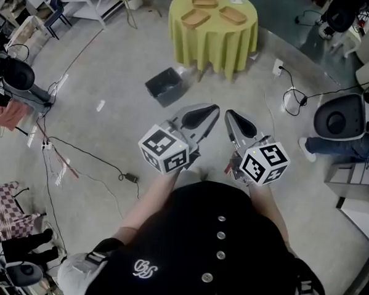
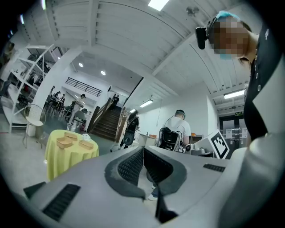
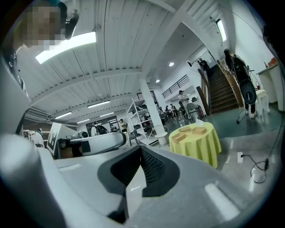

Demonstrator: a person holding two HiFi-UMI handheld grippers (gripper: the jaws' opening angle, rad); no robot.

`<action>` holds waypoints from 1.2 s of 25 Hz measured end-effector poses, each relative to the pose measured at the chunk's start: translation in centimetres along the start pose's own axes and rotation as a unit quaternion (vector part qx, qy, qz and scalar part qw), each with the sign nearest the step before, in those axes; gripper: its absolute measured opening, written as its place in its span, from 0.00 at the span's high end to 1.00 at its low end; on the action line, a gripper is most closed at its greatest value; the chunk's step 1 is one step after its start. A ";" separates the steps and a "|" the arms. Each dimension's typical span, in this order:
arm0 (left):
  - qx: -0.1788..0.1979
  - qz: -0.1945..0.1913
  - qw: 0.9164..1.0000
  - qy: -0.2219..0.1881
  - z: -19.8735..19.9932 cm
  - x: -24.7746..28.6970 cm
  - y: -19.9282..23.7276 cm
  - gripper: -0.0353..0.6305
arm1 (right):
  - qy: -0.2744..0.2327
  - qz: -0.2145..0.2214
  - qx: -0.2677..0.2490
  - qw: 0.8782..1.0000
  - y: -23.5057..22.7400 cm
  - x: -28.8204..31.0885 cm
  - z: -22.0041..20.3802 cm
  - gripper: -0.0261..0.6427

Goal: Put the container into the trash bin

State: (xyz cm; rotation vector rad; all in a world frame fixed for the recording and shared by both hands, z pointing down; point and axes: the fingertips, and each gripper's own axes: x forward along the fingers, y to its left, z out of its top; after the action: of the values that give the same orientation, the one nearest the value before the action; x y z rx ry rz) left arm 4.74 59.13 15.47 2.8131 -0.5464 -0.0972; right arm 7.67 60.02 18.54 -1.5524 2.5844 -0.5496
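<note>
Beside the yellow table [image 1: 212,43] stands the dark trash bin [image 1: 166,87].

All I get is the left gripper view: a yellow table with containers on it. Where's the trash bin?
Observer: The head view shows it. A dark trash bin stands on the floor, between the person and the yellow table.
Operator: Is the other tool carrying anything?
Observer: No. The right tool is shut, with nothing between its jaws.
</note>
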 end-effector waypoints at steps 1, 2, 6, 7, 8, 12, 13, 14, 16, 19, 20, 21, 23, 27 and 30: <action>0.005 0.004 1.000 0.001 0.0 0.0 0.2 0.93 | -0.001 0.000 0.001 1.000 0.0 0.2 0.0 0.96; 0.009 0.006 1.000 0.001 0.0 0.1 0.4 0.93 | -0.002 -0.001 0.002 1.000 -0.1 0.4 0.0 0.96; 0.009 0.004 1.000 0.000 0.1 -0.1 1.2 0.93 | -0.011 -0.008 0.012 1.000 -0.1 1.1 -0.1 0.95; 0.011 0.004 1.000 0.001 0.1 -0.2 1.6 0.93 | -0.014 -0.011 0.011 1.000 -0.1 1.3 0.0 0.95; 0.011 0.004 1.000 0.001 0.1 -0.3 1.9 0.93 | -0.016 -0.014 0.010 1.000 -0.1 1.6 0.0 0.95; 0.004 -0.004 1.000 0.008 0.1 -0.6 3.2 0.93 | -0.018 -0.022 0.016 0.999 0.3 2.8 0.1 0.95; 0.001 -0.005 1.000 0.010 0.0 -0.8 3.5 0.93 | -0.016 -0.025 0.018 0.999 0.4 3.0 0.0 0.95; -0.002 -0.005 1.000 0.012 -0.2 -0.9 3.8 0.93 | -0.014 -0.029 0.020 0.999 0.3 3.2 -0.1 0.95; -0.011 -0.004 1.000 0.014 -0.5 -1.0 4.5 0.93 | -0.011 -0.035 0.023 0.999 0.1 3.6 -0.5 0.95; -0.028 -0.003 0.999 0.016 -0.8 -0.8 6.1 0.93 | -0.002 -0.040 0.027 0.999 -0.6 4.6 -1.0 0.95; -0.032 -0.002 0.999 0.017 -1.0 -0.7 6.6 0.93 | 0.001 -0.040 0.027 0.999 -0.8 5.1 -1.0 0.95; -0.035 -0.001 0.999 0.018 -1.1 -0.5 7.2 0.93 | 0.004 -0.040 0.026 0.999 -1.2 5.6 -1.1 0.95; -0.040 0.002 0.999 0.018 -1.2 0.1 8.5 0.93 | 0.009 -0.040 0.024 0.999 -2.1 6.7 -1.0 0.95; -0.049 0.002 0.999 0.018 -1.2 2.6 11.4 0.93 | 0.015 -0.041 0.029 0.999 -5.2 9.2 -0.8 0.95; -0.052 0.005 0.999 0.016 -0.7 5.0 14.3 0.93 | 0.024 -0.043 0.028 0.998 -8.0 11.9 0.3 0.95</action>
State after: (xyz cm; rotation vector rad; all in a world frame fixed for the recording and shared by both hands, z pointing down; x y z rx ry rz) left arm 4.33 44.68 20.09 2.7061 -0.5325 -0.0747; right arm 8.73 46.26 22.41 -1.6582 2.5234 -0.6695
